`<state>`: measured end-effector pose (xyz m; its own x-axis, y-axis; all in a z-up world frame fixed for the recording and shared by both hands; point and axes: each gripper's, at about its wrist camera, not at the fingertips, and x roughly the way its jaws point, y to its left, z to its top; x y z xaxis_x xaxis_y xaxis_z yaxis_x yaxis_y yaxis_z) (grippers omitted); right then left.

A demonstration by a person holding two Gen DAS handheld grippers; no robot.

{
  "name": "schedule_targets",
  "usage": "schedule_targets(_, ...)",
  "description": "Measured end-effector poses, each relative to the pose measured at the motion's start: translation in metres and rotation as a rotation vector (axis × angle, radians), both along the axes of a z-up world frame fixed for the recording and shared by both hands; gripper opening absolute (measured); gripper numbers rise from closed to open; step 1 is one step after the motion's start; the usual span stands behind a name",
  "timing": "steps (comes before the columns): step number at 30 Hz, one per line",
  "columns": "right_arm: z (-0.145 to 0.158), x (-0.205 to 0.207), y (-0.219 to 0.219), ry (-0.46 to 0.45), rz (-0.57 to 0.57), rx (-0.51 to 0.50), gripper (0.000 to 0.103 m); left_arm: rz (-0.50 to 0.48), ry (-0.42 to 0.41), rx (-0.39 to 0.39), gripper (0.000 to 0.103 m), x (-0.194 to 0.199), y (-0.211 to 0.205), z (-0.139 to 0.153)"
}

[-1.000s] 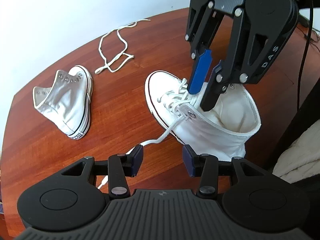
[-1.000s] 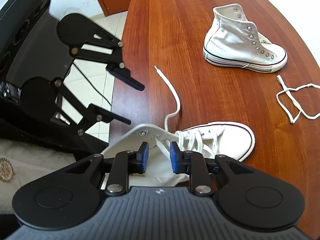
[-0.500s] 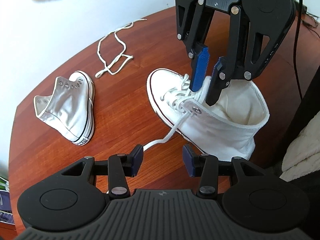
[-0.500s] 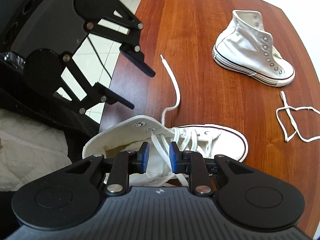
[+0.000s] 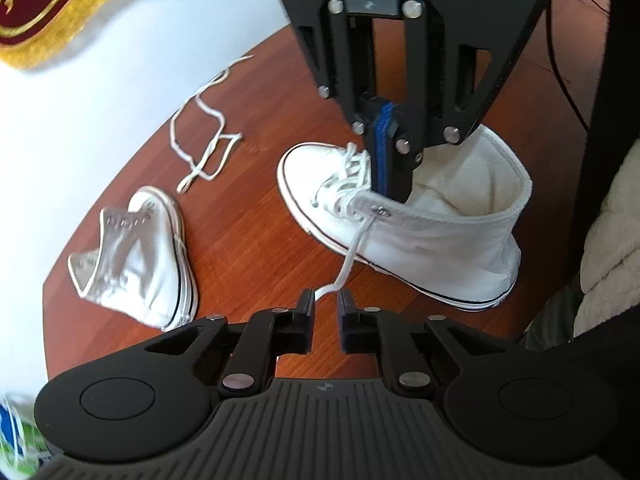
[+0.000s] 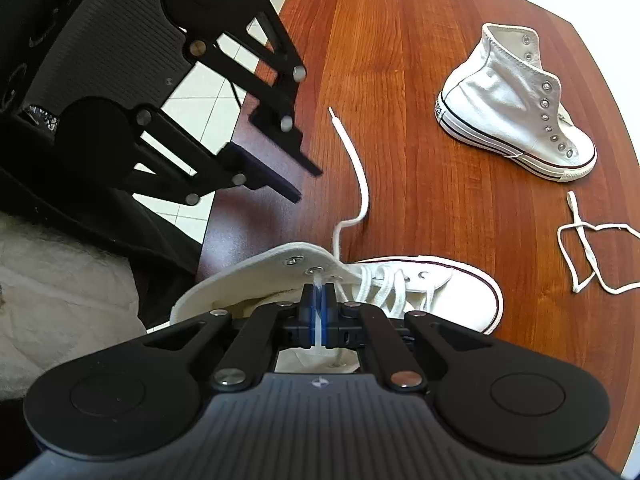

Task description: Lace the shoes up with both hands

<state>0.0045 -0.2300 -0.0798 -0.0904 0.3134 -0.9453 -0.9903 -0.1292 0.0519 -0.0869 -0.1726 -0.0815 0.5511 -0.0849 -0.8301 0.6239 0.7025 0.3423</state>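
The white high-top shoe (image 5: 432, 232) stood upright near the wooden table (image 6: 400, 60)'s edge, half laced, one lace end (image 6: 356, 168) trailing loose across the wood. The right gripper (image 6: 319, 312) had pinched the other lace strand over the tongue. The left gripper (image 5: 325, 312) was closing, its narrow jaws either side of the loose lace; contact was unclear. A second, unlaced shoe (image 6: 516, 108) lay apart.

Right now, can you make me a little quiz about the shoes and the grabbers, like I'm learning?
1. How many white shoes are on the table?
2. True or false: the right gripper is shut on a lace.
3. The loose lace with no shoe lies: A) inside a shoe, B) on the table, C) in the left gripper.

Key: 1. Two: the half-laced shoe and the unlaced shoe. 2. True. 3. B.
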Motion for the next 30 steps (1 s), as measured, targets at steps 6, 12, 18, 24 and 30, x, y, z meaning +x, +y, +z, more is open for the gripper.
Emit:
schedule_targets(6,0.003,-0.003,0.000,-0.003,-0.017,0.013,0.002,-0.097,0.009,0.034,0.016,0.003,-0.013,0.003)
schedule_targets(12,0.006,-0.004,-0.001,-0.007,-0.036,0.038,0.002,-0.174,0.015,0.069,0.016,0.004,-0.023,0.003)
schedule_targets(18,0.008,-0.004,-0.001,-0.005,-0.047,0.051,0.002,-0.224,0.005,0.106,0.017,0.006,-0.032,0.004)
schedule_targets(24,0.008,-0.005,-0.001,-0.004,-0.051,0.060,0.003,-0.270,0.011,0.130,0.016,0.008,-0.039,0.004)
schedule_targets(30,0.009,-0.004,-0.002,-0.001,-0.065,0.067,0.003,-0.286,0.023,0.120,0.003,0.010,-0.039,0.000)
